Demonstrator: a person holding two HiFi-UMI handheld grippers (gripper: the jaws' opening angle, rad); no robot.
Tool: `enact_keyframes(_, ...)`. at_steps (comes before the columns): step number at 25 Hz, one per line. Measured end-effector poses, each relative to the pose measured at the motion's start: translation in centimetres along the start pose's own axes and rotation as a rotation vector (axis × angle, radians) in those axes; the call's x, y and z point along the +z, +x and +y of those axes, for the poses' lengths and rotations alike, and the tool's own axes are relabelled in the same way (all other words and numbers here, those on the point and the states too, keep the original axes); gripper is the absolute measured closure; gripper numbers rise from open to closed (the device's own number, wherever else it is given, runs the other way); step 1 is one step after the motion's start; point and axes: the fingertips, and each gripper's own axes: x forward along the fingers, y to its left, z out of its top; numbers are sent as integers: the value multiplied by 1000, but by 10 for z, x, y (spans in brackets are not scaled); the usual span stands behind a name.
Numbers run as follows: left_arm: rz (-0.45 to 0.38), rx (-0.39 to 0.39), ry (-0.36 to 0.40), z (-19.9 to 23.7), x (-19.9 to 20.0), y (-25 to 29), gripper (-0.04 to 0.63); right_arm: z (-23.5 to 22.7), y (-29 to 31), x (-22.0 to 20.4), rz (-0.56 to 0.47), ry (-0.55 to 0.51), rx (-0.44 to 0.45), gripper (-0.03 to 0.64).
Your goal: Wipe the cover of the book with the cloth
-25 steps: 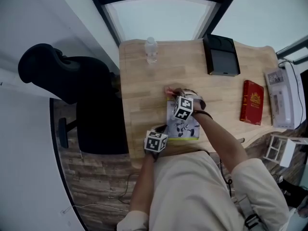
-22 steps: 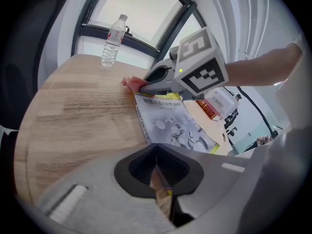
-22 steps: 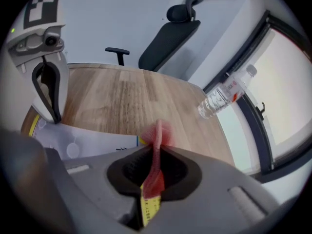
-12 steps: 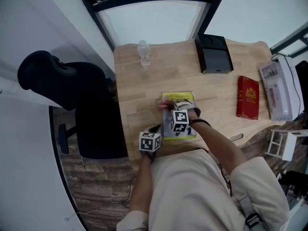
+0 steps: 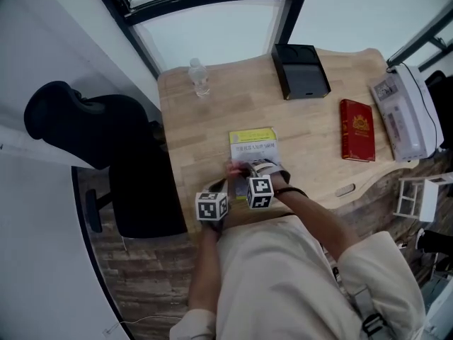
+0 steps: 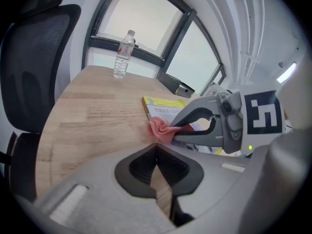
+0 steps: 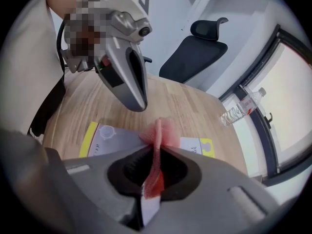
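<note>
The book (image 5: 253,147), its cover white with a yellow band, lies flat near the front of the wooden table (image 5: 184,129). My right gripper (image 5: 238,171) is shut on a bunched pink cloth (image 5: 233,168) that rests on the near-left part of the cover. In the right gripper view the cloth (image 7: 158,133) stands pinched between the jaws, over the book (image 7: 109,139). My left gripper (image 5: 224,187) is shut and holds nothing, at the book's near-left corner beside the cloth (image 6: 159,129). The left gripper view shows the book (image 6: 163,107) just ahead.
A red book (image 5: 357,129) lies to the right, a black box (image 5: 301,71) at the table's far edge and a water bottle (image 5: 199,78) at its far left. A black office chair (image 5: 99,133) stands left of the table, and a white device (image 5: 409,115) at its right end.
My right gripper has drawn the pink cloth from the far part of the cover toward the near edge, baring the yellow band. The left gripper stayed at the near-left corner.
</note>
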Motion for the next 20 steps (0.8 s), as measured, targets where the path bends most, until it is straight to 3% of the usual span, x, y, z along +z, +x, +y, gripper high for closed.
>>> enact_keyframes(8, -63, 53, 63, -7, 11, -9, 589, 55, -22, 2, -10, -81, 14, 588)
enact_keyframes(20, -74, 25, 94, -49, -1, -2, 589, 124, -58, -18, -64, 29, 33, 581)
